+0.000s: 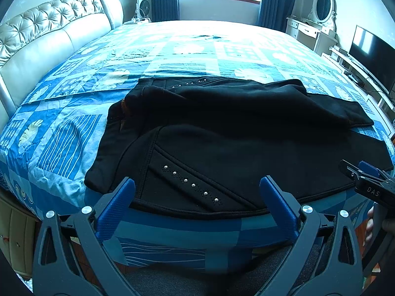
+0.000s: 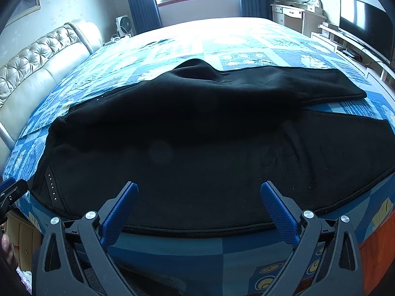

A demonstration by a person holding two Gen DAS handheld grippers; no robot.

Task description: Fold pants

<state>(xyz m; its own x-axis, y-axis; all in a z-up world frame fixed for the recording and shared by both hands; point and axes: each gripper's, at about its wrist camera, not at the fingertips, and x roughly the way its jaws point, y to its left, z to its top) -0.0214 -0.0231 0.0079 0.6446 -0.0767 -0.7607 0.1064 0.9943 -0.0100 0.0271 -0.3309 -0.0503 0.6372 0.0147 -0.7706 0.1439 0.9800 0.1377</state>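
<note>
Black pants (image 1: 222,133) lie spread on the blue patterned bedspread (image 1: 61,135), waistband to the left with a row of silver studs (image 1: 192,185) near the front edge. One leg is folded loosely over the other. My left gripper (image 1: 197,185) is open and empty, hovering at the near hem by the studs. My right gripper (image 2: 200,190) is open and empty over the near edge of the pants (image 2: 197,135). The right gripper also shows at the right edge of the left wrist view (image 1: 365,175).
A tufted headboard (image 1: 49,32) stands at the left. A fan (image 1: 143,7), a window and blue curtains are at the back. A white vanity with mirror (image 1: 321,12) and a TV (image 1: 370,49) stand at the right. The bed's front edge is just below the grippers.
</note>
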